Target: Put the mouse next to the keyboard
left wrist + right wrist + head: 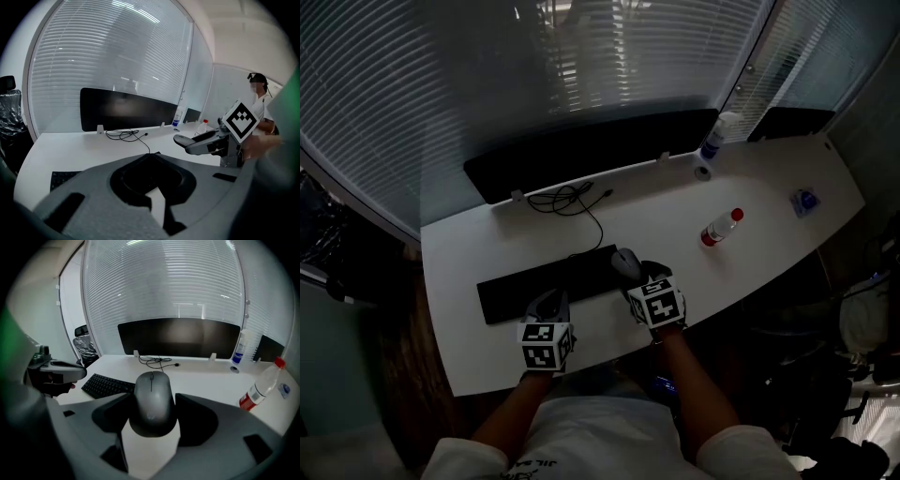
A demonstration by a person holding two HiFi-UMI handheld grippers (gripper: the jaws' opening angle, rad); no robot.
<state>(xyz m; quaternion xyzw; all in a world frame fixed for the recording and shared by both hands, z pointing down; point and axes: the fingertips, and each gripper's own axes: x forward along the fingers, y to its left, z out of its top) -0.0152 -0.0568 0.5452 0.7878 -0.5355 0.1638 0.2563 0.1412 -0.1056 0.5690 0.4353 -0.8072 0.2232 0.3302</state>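
A grey mouse (152, 404) sits between the jaws of my right gripper (153, 391), which is shut on its sides. In the head view the mouse (625, 263) is just off the right end of the black keyboard (546, 284), with the right gripper (637, 274) behind it. From the left gripper view the mouse (184, 139) seems slightly above the white desk (84, 150). My left gripper (150, 157) is shut on nothing. It hovers over the keyboard's front edge (551, 300).
A red-capped bottle (721, 227) lies to the right on the desk (769, 178). A black cable (572, 199) coils behind the keyboard, before a long dark panel (591, 150). A spray bottle (718, 136) stands far right. The desk's front edge is close under both grippers.
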